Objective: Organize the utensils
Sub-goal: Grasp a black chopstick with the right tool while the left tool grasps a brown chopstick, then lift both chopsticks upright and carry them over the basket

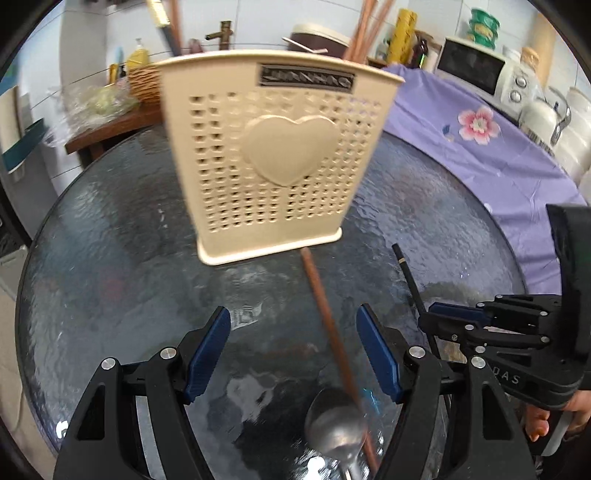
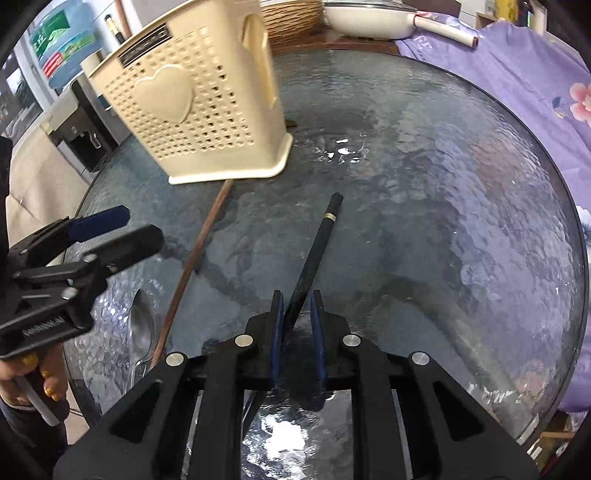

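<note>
A cream perforated utensil holder (image 1: 275, 155) with a heart on its front stands on the round glass table (image 1: 110, 236) and holds several chopsticks; it also shows in the right wrist view (image 2: 195, 110). My left gripper (image 1: 293, 349) is open above a brown chopstick (image 1: 325, 317) and a metal spoon (image 1: 334, 424) lying on the glass. My right gripper (image 2: 297, 306) is shut on a black chopstick (image 2: 317, 243) whose tip points toward the holder. The brown chopstick (image 2: 195, 262) and spoon (image 2: 142, 332) lie to its left.
A purple floral cloth (image 1: 480, 147) covers the surface to the right, with a microwave (image 1: 476, 66) and jars behind. A wicker basket (image 1: 142, 79) and bottles stand on a wooden shelf at the back. A white pan (image 2: 373, 18) sits beyond the table.
</note>
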### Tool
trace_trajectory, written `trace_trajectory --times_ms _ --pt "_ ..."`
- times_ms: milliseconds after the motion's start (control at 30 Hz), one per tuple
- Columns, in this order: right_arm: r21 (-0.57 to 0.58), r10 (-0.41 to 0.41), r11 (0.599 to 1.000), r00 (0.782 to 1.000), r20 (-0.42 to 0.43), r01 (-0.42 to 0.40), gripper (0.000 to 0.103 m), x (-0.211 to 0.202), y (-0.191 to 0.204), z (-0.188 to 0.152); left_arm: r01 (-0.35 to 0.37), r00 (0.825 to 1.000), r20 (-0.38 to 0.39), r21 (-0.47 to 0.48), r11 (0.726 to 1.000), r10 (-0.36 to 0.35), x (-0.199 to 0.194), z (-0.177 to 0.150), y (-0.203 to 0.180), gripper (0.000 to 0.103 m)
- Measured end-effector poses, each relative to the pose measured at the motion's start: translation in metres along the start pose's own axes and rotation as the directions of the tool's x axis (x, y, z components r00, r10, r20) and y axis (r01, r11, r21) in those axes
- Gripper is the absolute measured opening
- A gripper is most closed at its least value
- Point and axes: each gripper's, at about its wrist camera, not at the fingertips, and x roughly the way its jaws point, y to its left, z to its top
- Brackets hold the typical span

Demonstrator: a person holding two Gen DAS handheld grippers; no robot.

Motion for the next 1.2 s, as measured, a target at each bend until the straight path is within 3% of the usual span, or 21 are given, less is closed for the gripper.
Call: trace_trajectory --times_ms 400,667,1033,1200 --pt "0.123 0.0 0.992 1.0 0.031 -0.003 0.016 -0.005 -0.028 0.013 -0.006 0.996 -0.094 0.036 0.999 0.01 0.042 0.017 -0.018 0.045" --pt "0.157 0.0 0.988 1.0 0.016 -0.002 0.016 0.006 -0.029 0.032 -0.015 0.995 -0.103 0.038 0.999 0.019 0.051 0.023 -0.019 0.042" --pt "0.114 -0.131 0.985 0.991 0.026 0.127 0.016 0.026 -0.019 0.053 -0.038 0.996 -0.084 0.027 0.999 0.04 0.058 0.029 -0.021 0.011" --pt "0.072 -0.202 0.977 0.978 0.045 0.198 0.012 0.033 -0.011 0.06 -0.027 0.997 -0.075 -0.031 0.999 0.025 0.054 0.027 -0.011 0.009"
